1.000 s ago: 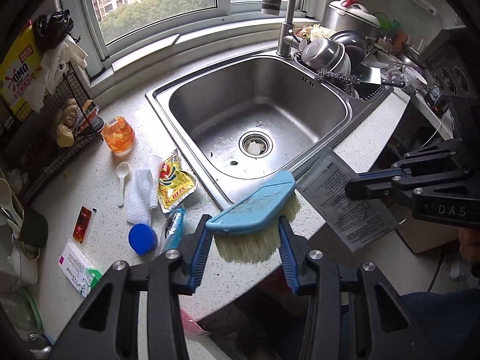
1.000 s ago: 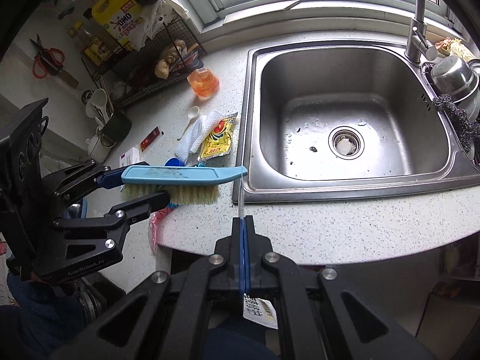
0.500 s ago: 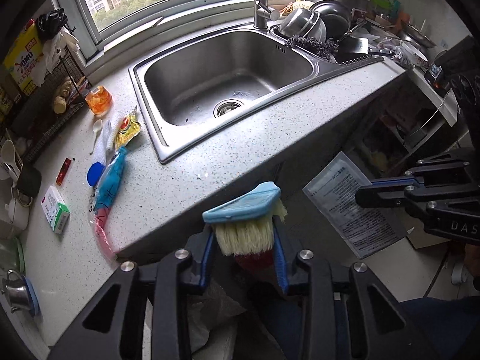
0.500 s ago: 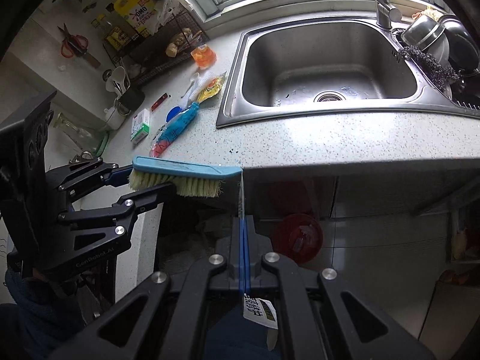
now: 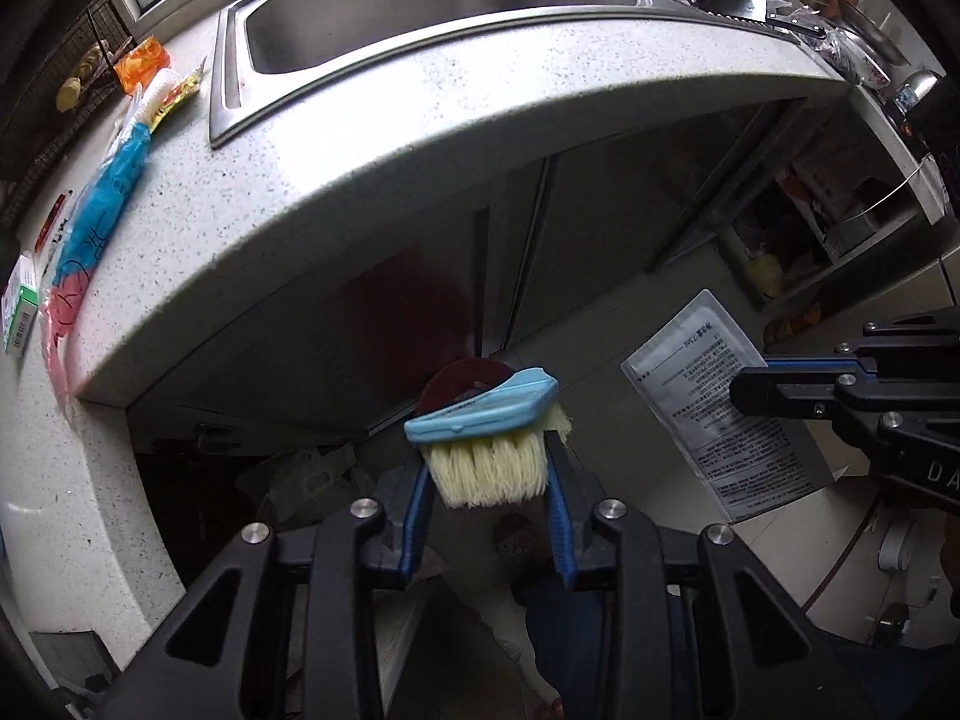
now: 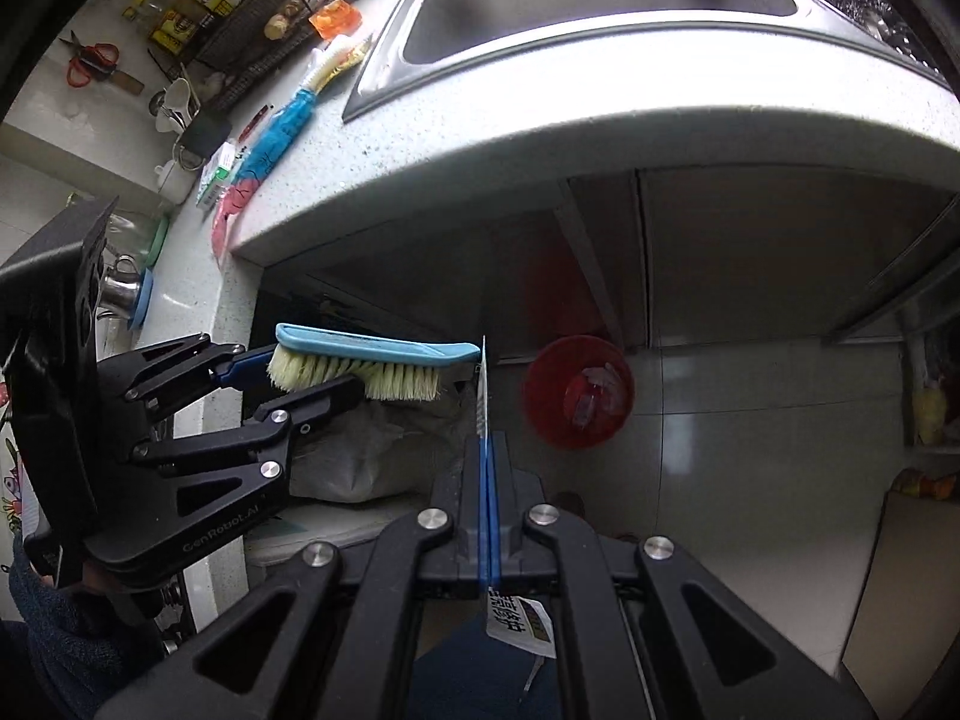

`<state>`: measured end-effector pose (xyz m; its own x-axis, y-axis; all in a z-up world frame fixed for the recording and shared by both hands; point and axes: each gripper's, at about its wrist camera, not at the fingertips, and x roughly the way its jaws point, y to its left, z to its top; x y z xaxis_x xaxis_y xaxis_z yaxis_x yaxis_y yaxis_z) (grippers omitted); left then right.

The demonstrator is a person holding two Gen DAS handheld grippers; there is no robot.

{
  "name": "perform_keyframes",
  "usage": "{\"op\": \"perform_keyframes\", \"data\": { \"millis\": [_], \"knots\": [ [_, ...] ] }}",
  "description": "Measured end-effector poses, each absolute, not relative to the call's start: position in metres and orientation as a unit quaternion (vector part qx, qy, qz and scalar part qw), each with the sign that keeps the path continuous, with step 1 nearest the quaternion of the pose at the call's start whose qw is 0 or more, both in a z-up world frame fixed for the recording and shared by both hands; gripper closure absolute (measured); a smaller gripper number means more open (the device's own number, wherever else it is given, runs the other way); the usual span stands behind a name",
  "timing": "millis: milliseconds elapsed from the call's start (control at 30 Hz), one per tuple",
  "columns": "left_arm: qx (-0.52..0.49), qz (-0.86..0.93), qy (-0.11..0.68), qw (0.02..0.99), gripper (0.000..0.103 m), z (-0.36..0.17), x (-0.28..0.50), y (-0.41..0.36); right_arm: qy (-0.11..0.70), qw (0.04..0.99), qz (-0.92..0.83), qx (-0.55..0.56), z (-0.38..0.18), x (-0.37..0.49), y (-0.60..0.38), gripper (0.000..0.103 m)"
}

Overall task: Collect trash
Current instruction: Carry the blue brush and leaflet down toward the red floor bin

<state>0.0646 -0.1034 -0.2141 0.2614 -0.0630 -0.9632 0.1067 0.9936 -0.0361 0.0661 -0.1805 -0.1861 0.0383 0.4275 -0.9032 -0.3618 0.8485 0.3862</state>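
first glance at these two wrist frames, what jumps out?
The blue scrub brush with pale bristles, clamped in the left gripper below the counter's edge. Beside it, the right gripper is shut on a printed flat packet, edge-on in its own view. Past both, a red bin with scraps inside sits on the floor under the speckled counter, where a blue and pink wrapper still lies.

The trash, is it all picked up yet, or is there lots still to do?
Not yet. The red bin on the floor already has some scraps in it. The right gripper pinches a printed packet and the left gripper holds a blue brush, both below the counter edge. The blue-and-pink wrapper and small box wait on the counter.
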Motion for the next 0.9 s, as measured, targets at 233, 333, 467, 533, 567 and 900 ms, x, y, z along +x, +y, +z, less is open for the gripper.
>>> {"op": "perform_keyframes", "data": {
  "millis": [233, 333, 467, 533, 567, 900],
  "knots": [
    [-0.001, -0.040, 0.623, 0.781, 0.072, -0.287, 0.081, -0.088, 0.652, 0.711, 0.262, 0.028, -0.244, 0.081, -0.171, 0.103],
    [0.001, -0.043, 0.628, 0.777, 0.072, -0.311, 0.087, -0.088, 0.656, 0.709, 0.257, 0.029, -0.262, 0.086, -0.167, 0.103],
    [0.006, -0.046, 0.635, 0.771, 0.070, -0.335, 0.094, -0.089, 0.658, 0.709, 0.251, 0.033, -0.278, 0.090, -0.167, 0.103],
    [0.005, -0.047, 0.638, 0.769, 0.070, -0.344, 0.097, -0.087, 0.661, 0.706, 0.250, 0.037, -0.285, 0.089, -0.170, 0.103],
    [0.007, -0.047, 0.640, 0.767, 0.070, -0.346, 0.097, -0.084, 0.663, 0.705, 0.249, 0.037, -0.288, 0.089, -0.169, 0.103],
    [0.033, -0.064, 0.645, 0.761, 0.066, -0.352, 0.103, -0.093, 0.671, 0.700, 0.240, 0.040, -0.297, 0.088, -0.176, 0.103]
  ]
}}
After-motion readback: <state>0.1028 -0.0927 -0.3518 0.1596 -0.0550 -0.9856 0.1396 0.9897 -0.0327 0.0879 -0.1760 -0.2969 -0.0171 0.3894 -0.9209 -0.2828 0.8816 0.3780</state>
